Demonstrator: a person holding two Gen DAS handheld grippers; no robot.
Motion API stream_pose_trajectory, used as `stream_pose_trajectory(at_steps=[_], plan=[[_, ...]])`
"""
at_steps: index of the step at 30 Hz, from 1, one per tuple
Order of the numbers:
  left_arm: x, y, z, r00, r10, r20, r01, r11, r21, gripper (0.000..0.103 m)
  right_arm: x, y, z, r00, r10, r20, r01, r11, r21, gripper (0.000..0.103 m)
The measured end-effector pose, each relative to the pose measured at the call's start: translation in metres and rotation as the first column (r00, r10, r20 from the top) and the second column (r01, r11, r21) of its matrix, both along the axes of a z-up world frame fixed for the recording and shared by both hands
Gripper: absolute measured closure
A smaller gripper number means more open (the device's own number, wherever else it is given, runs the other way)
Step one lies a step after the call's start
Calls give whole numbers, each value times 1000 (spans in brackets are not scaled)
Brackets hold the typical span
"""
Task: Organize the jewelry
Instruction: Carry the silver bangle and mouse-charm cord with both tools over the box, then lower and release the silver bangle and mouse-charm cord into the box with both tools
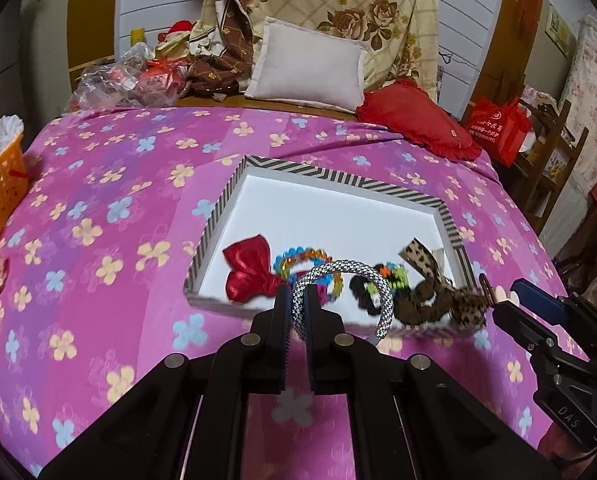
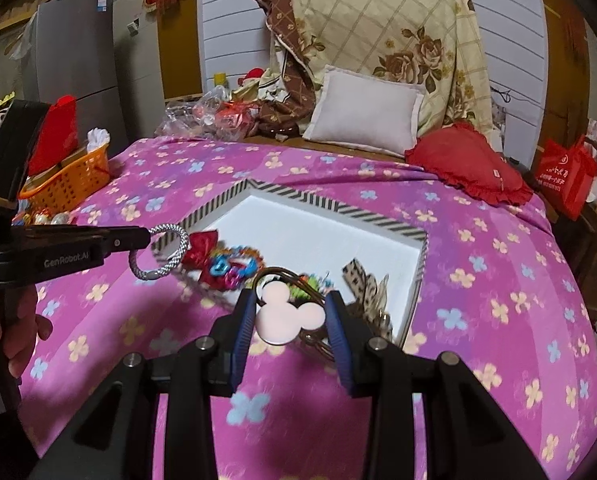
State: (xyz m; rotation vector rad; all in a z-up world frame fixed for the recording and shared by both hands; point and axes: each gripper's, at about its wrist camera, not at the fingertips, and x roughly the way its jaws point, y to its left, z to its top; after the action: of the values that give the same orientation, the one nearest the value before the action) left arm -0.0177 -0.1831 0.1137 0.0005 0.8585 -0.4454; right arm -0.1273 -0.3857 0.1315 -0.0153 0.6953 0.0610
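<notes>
The left tool [image 1: 298,312] is clamped on a silver braided rope bracelet [image 1: 346,276]; a pale pink mouse-head pendant on brown wire bangles [image 2: 286,312] is gripped by the right tool [image 2: 290,320], above a striped-rimmed white tray [image 1: 378,184] on the bed.

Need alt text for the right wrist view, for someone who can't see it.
The right gripper holds a pink mouse-head charm on thin bangles just above a striped-rim tray of hair accessories on a pink flowered bedspread. At left, the left gripper is shut on a silver braided bracelet.
</notes>
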Motion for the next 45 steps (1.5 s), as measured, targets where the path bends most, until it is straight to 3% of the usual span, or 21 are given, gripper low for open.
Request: stream_pose_trajectory(at_steps=[9,17,26,30,34,40,45], plan=[[51,-28,-30,998,18,-64,-18,1000,1,103,67,-7,-27,999,-2,-48,1,1000,-16,66],[82,-39,-69,991,57,-121,-50,997,55,103,115,-4,-73,989,18,-144,-18,1000,7,66],[84,-46,-78,994,70,-82,-60,990,124,103,126,-4,-99,979,34,-200,-22,998,60,66],[82,-47,-77,995,70,-72,-60,990,126,103,122,-9,-95,980,20,-197,0,995,98,51],[75,-44,-71,995,82,-63,-73,990,122,82,109,-13,-83,985,4,-172,19,991,131,44],[56,-29,-55,993,117,-21,-114,988,107,81,77,-13,-59,993,-33,-113,47,992,117,27],[27,-20,-37,990,132,50,-138,981,137,81,52,-7,-50,991,-85,-100,94,991,98,21]])
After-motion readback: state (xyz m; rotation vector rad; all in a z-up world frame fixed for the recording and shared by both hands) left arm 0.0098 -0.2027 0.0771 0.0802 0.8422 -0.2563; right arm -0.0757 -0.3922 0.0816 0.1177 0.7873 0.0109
